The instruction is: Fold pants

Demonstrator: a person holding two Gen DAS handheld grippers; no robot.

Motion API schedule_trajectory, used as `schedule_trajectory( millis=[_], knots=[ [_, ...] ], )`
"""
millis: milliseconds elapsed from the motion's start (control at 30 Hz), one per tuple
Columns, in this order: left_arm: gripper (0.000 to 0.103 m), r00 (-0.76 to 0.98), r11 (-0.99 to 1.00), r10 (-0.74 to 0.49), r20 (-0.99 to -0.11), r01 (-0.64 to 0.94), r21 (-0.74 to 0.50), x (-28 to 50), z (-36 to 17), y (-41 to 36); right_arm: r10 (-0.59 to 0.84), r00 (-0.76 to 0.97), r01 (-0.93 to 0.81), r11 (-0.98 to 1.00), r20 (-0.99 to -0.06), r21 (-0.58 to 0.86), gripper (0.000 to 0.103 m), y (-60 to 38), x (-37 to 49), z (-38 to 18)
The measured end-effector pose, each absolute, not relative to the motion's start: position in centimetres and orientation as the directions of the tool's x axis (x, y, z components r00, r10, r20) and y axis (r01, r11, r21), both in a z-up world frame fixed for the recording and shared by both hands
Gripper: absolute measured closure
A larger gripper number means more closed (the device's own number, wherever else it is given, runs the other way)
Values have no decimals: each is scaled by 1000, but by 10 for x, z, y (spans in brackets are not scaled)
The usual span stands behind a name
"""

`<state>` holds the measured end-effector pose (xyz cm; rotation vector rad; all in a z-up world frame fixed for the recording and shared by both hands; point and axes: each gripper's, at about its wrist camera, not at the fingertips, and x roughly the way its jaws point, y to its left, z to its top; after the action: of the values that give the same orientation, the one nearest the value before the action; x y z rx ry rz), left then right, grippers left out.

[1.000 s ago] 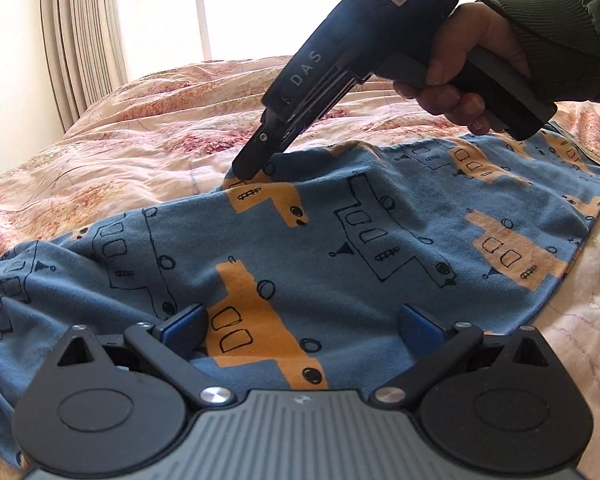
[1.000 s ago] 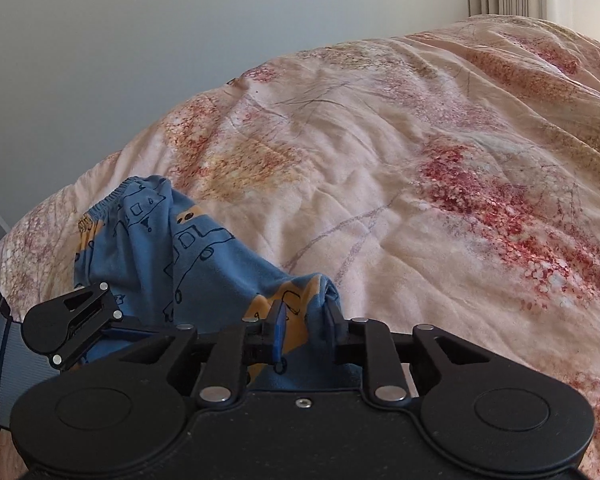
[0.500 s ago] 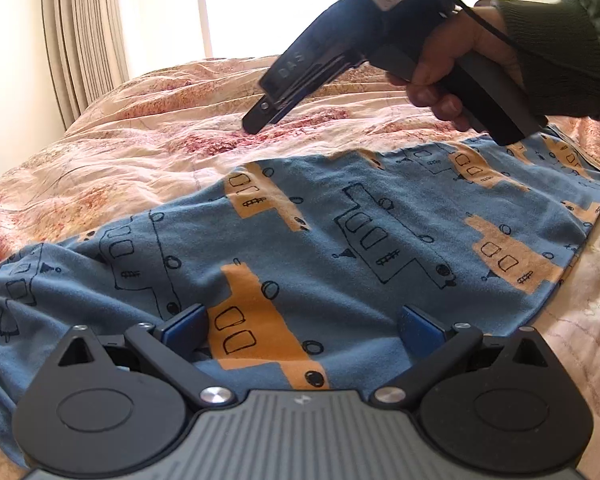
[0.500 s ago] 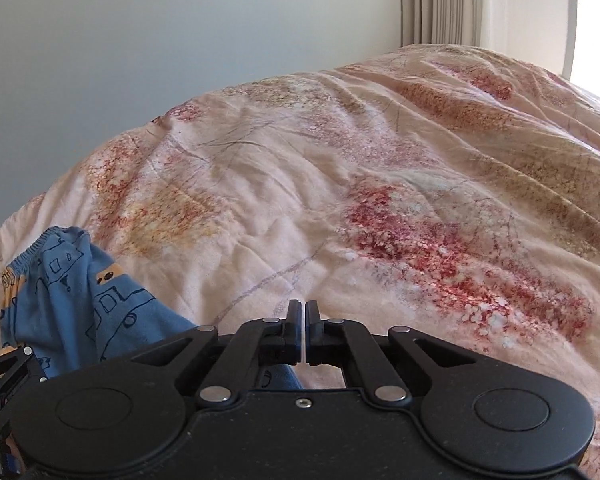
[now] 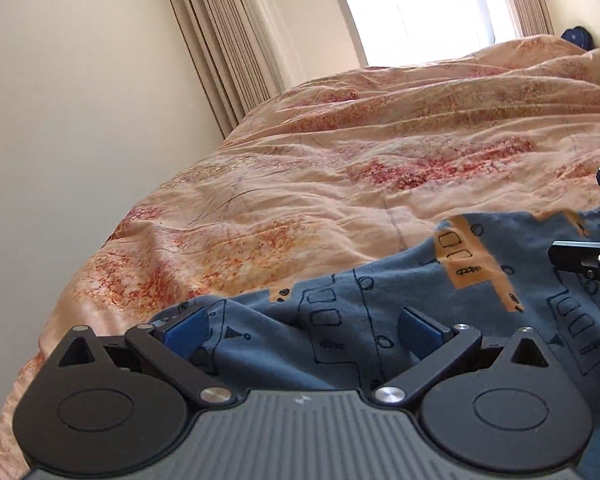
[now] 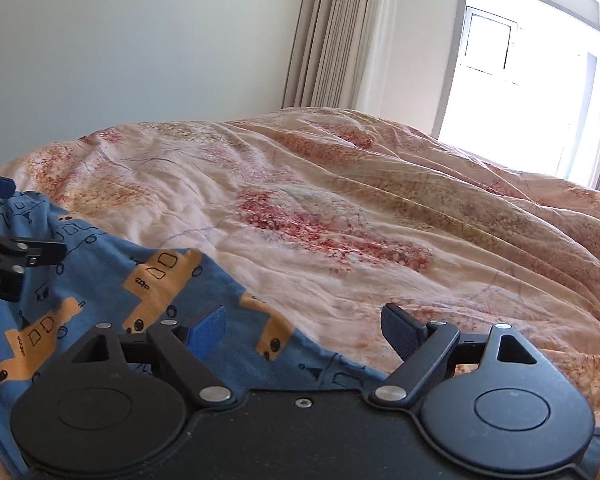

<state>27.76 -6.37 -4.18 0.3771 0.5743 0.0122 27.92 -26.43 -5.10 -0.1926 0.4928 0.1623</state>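
Blue pants (image 5: 360, 320) with orange and black vehicle prints lie spread on the floral bed cover (image 5: 340, 184). My left gripper (image 5: 304, 330) is open and empty, low over the pants near their far edge. My right gripper (image 6: 304, 330) is open and empty, over the pants' (image 6: 100, 288) right edge where they meet the bed cover (image 6: 360, 220). Part of the right gripper shows at the right edge of the left wrist view (image 5: 592, 264). Part of the left gripper shows at the left edge of the right wrist view (image 6: 8, 264).
A wall (image 5: 80, 120) and pleated curtains (image 5: 228, 48) stand to the left of the bed. A bright window (image 6: 512, 92) lies beyond the far side. The cover is rumpled into ridges (image 6: 440, 208).
My right gripper let go of the pants' edge, opened wide and dropped low over the pants. My left gripper swung left toward the pants' far edge, still open.
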Motion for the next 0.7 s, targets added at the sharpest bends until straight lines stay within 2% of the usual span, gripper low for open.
schedule_trajectory(
  millis=[100, 200, 267, 333, 433, 533, 600, 700],
  knots=[
    [0, 840, 924, 157, -520, 61, 377, 280, -54, -49, 114, 873, -235, 950, -474, -204, 15, -240, 277, -65],
    [0, 836, 939, 153, -527, 43, 341, 285, -51, -23, 33, 877, -192, 938, -479, -287, 15, -242, 284, -77],
    [0, 824, 957, 126, -552, 46, 287, 288, -49, -5, -43, 874, -116, 948, -485, -295, 13, -267, 288, -80],
    [0, 813, 957, 173, -557, -5, 291, 291, -48, 8, -81, 868, -59, 963, -490, -264, 5, -300, 287, -79],
    [0, 808, 970, 177, -562, -46, 238, 289, -40, 22, -174, 857, 28, 955, -485, -294, 6, -339, 278, -77],
    [0, 818, 963, 221, -531, -95, 253, 280, -30, 12, -217, 842, 83, 957, -494, -279, 6, -369, 266, -72],
    [0, 837, 957, 230, -497, -100, 273, 269, -25, -8, -235, 853, 96, 948, -466, -303, 6, -367, 254, -65],
    [0, 850, 968, 171, -498, -49, 248, 256, -22, -38, -163, 874, 53, 968, -458, -244, 4, -341, 233, -56]
  ],
)
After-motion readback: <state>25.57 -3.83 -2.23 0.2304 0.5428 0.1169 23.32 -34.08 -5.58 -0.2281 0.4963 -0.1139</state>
